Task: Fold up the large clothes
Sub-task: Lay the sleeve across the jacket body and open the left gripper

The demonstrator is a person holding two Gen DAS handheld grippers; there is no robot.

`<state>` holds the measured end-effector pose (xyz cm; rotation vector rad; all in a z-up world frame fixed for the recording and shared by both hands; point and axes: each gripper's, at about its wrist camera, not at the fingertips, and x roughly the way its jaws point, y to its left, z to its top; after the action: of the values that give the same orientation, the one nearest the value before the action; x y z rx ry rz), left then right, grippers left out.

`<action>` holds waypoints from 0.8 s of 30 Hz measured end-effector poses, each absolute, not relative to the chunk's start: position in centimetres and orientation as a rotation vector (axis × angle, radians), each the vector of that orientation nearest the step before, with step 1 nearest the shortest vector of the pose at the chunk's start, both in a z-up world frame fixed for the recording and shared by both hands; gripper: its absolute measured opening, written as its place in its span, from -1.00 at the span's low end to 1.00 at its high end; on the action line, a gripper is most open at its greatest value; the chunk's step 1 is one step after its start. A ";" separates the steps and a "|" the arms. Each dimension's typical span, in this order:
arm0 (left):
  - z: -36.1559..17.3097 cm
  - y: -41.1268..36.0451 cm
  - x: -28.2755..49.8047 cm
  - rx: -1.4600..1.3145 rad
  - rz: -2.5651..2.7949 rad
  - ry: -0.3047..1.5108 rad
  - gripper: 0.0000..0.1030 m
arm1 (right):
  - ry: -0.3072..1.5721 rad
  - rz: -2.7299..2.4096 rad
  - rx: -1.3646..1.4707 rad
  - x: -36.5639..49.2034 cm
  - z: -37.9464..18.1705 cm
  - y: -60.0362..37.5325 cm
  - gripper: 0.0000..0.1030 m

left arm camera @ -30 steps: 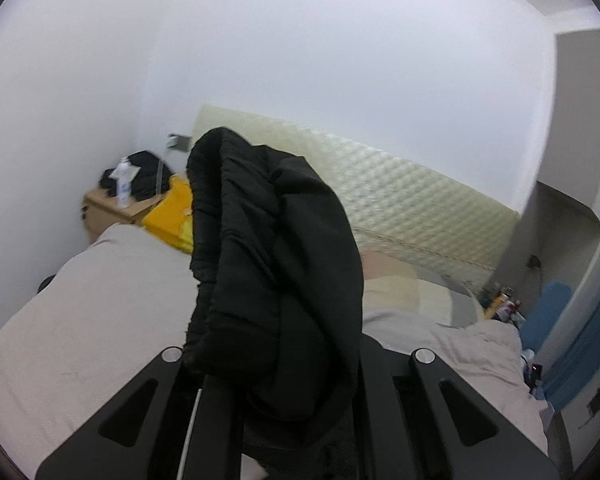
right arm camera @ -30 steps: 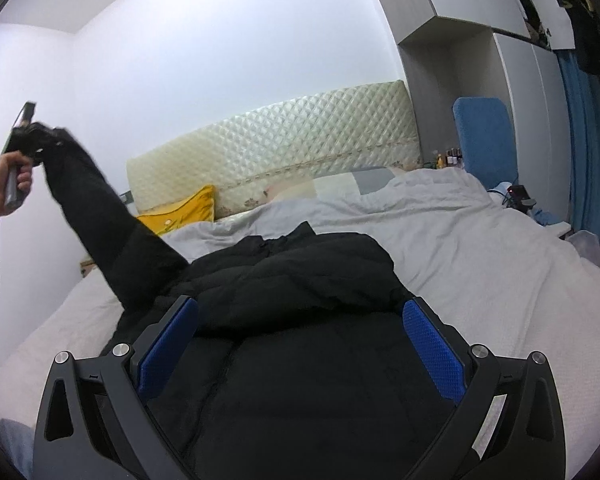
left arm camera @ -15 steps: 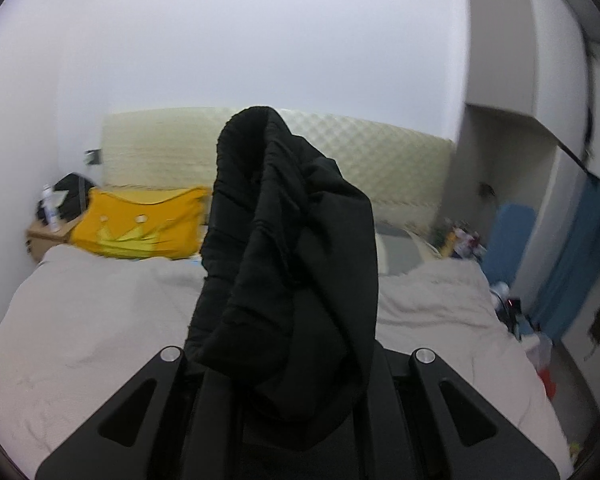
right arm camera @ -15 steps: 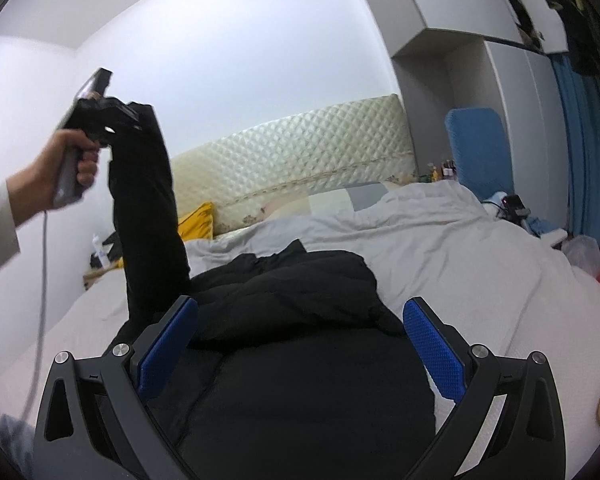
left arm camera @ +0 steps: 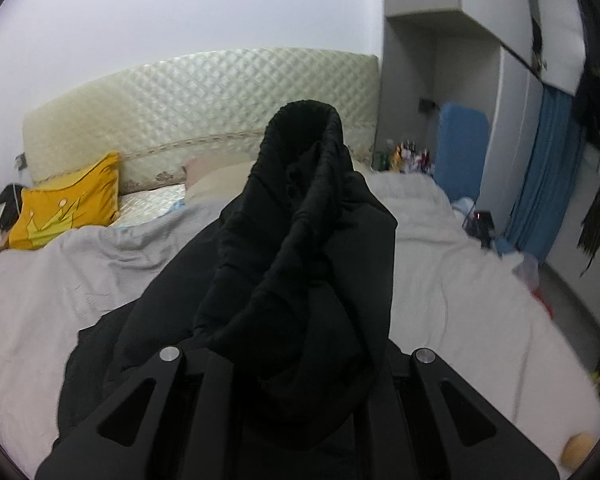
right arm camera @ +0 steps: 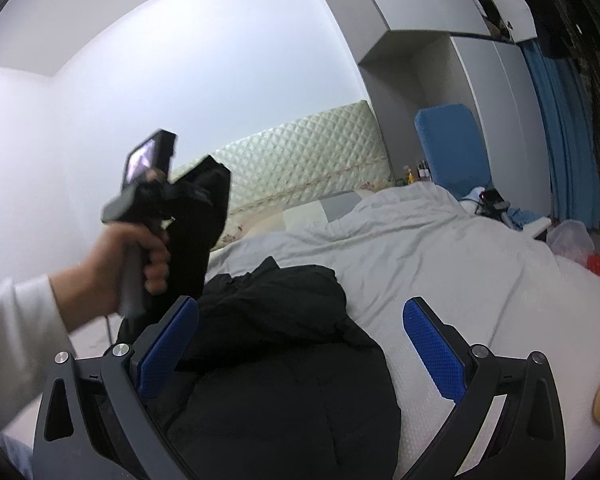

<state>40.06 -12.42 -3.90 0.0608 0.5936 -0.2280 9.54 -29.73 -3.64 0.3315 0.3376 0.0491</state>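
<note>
A black padded jacket lies on the bed's grey cover. My left gripper is shut on the jacket's sleeve and holds the cuff up in the air; the sleeve hides its fingertips. In the right wrist view the left gripper is at the left, held by a hand, with the sleeve hanging from it to the jacket. My right gripper is open, its blue pads spread wide over the jacket's body, holding nothing.
A quilted cream headboard stands at the back. A yellow pillow lies at the far left. A blue chair, blue curtains and clutter on the floor are on the right. A nightstand is at the far left edge.
My left gripper has swung right and toward the jacket's middle, carrying the raised sleeve with it. The right gripper stays open over the jacket.
</note>
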 end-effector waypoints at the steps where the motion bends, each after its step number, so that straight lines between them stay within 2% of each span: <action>1: -4.9 -13.2 40.3 0.064 -0.237 0.604 -0.79 | 0.342 0.049 0.338 9.6 -3.8 -29.9 1.00; 14: -17.2 -19.6 43.2 0.131 -0.266 0.802 -0.79 | 0.378 0.050 0.385 11.1 -5.3 -30.9 1.00; 24: -17.4 -19.7 42.7 0.181 -0.270 0.792 -0.73 | 0.408 0.045 0.370 12.2 -6.0 -30.6 1.00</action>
<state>42.69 -19.67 -17.35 0.1807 0.7920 -0.2700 12.19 -30.58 -6.00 0.3697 0.4084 0.0453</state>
